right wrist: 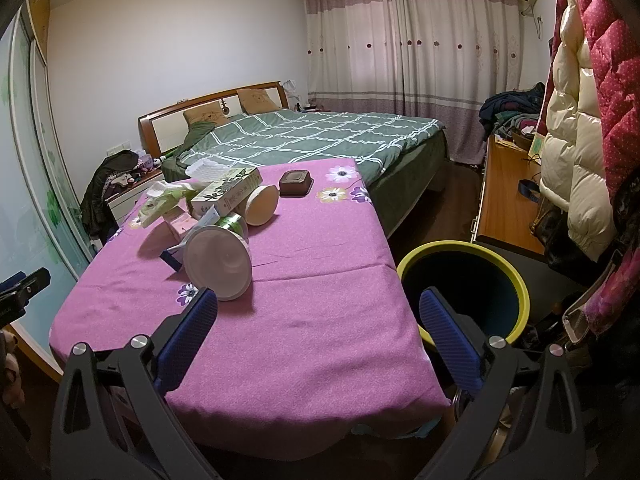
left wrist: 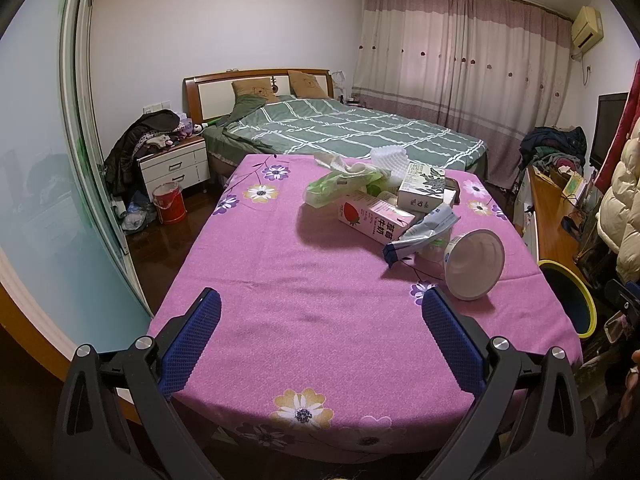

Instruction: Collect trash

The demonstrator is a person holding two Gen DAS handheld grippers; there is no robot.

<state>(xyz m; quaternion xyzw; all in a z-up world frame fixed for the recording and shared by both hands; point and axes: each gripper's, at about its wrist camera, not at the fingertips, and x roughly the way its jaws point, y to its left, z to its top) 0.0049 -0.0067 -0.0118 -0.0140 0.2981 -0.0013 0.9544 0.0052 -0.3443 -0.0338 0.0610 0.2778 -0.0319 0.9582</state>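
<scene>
A pile of trash lies on the far right part of a table under a pink flowered cloth (left wrist: 288, 280): a tipped white cup (left wrist: 474, 264), a blue-white wrapper (left wrist: 424, 232), a pink strawberry milk carton (left wrist: 374, 216), a green bag (left wrist: 340, 186) and a white box (left wrist: 422, 188). The cup (right wrist: 218, 258), the box (right wrist: 228, 192) and a brown tray (right wrist: 296, 183) show in the right wrist view. A yellow-rimmed bin (right wrist: 464, 280) stands right of the table. My left gripper (left wrist: 320, 320) is open and empty above the near cloth. My right gripper (right wrist: 318, 320) is open and empty over the table's right edge.
A green bed (left wrist: 352, 130) lies beyond the table. A nightstand (left wrist: 176, 166) and a red bucket (left wrist: 169, 203) stand at the left. A wooden desk (right wrist: 508, 196) and hanging coats (right wrist: 576, 120) fill the right side. A glass sliding door (left wrist: 40, 180) runs along the left.
</scene>
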